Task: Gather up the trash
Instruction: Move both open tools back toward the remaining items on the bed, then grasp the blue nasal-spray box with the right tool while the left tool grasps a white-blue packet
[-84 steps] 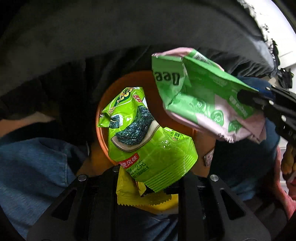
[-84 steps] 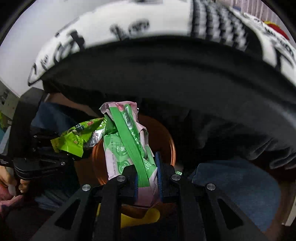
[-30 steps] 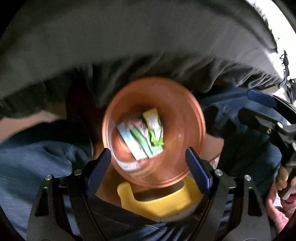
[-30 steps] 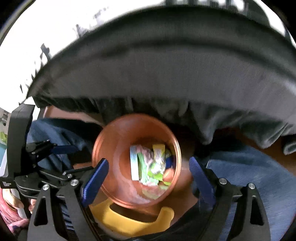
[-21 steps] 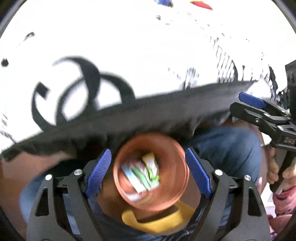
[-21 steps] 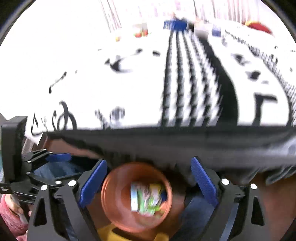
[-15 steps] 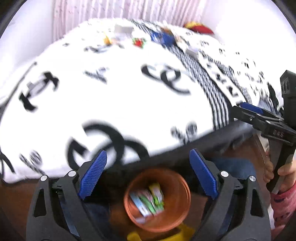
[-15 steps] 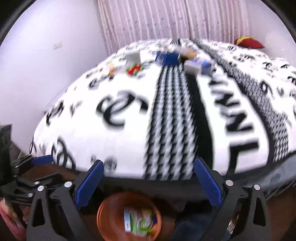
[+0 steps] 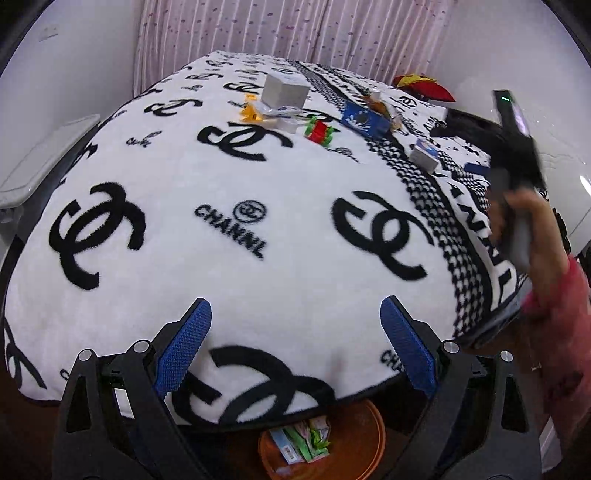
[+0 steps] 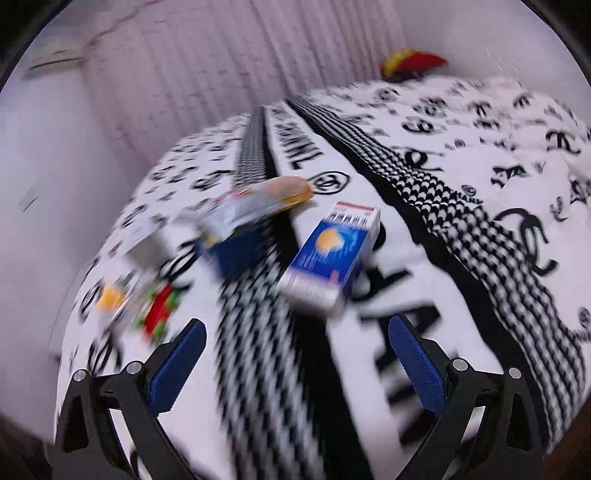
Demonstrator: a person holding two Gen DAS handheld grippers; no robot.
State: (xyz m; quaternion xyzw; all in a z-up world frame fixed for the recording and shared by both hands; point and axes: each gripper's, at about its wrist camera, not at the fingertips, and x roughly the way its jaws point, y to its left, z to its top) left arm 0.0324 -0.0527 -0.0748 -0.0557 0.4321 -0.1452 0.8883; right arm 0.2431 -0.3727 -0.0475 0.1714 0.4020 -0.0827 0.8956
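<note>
My left gripper is open and empty above the near edge of the bed. Below it an orange bin holds green and pink wrappers. Far across the bed lie a white box, a yellow wrapper, a red-green wrapper, a blue pack and a small blue-white box. My right gripper is open and empty, over the bed a little short of the small blue-white box. Behind it lie the blue pack and a clear snack wrapper. The right wrist view is motion-blurred.
The bed wears a white blanket with black logos and a houndstooth stripe. Pink curtains hang behind it. A red-yellow cushion lies at the far right. The right hand and its gripper blur at the left view's right side.
Both grippers let their wrappers fall into the orange bin, opened, and swung up from the bin to the bed. The right gripper moves forward toward the small box.
</note>
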